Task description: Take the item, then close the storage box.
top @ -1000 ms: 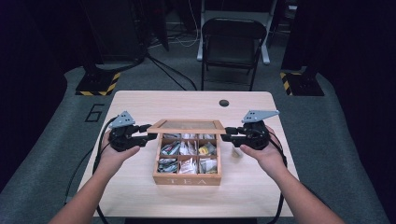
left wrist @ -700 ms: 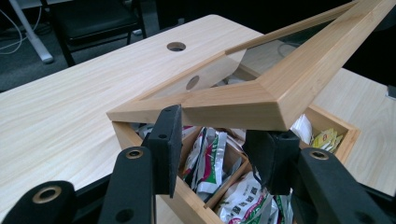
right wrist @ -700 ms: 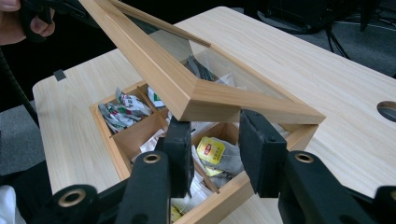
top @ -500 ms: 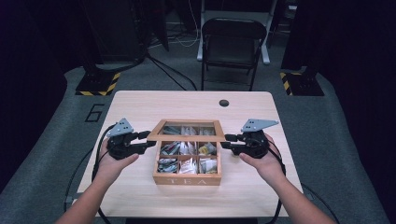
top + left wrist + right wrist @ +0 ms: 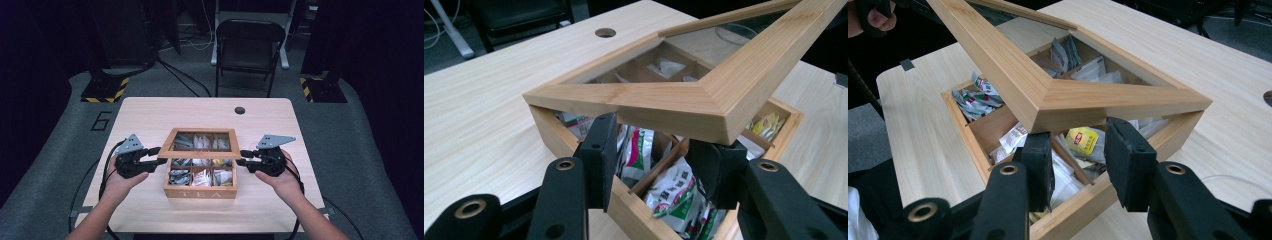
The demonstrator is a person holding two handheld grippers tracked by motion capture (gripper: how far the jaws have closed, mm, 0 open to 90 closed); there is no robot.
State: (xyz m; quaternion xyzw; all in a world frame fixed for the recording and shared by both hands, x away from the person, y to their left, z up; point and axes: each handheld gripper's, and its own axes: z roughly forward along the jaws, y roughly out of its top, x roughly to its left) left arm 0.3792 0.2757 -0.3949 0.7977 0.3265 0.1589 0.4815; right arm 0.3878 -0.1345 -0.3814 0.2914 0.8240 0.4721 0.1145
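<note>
**Change noted.** The lid stood lower over the box than a second before, when it was tipped further open. Both my hands had come down with it. I judged the lid to be closing, about halfway, with the rest of the descent left to do.

**Tongs.** The left tongs and right tongs were both spread and pinched nothing. Each sat under a front corner of the lid, which lay on or just above their tips; I could not tell if it touched. In each gripper view, one jaw stood inside the box and the other at or outside its wall.

**Location.** The box lay on the table, directly between the two tongs. Its hinge side was beyond them and its front wall was nearer me.

**Count.**
- One box and one glazed lid.
- Six compartments as far as I could count, three across.
- Tea bags in each compartment, too many to number.
- Two tongs.
- One hole in the table, beyond the tongs.
- One chair behind the table.
</note>
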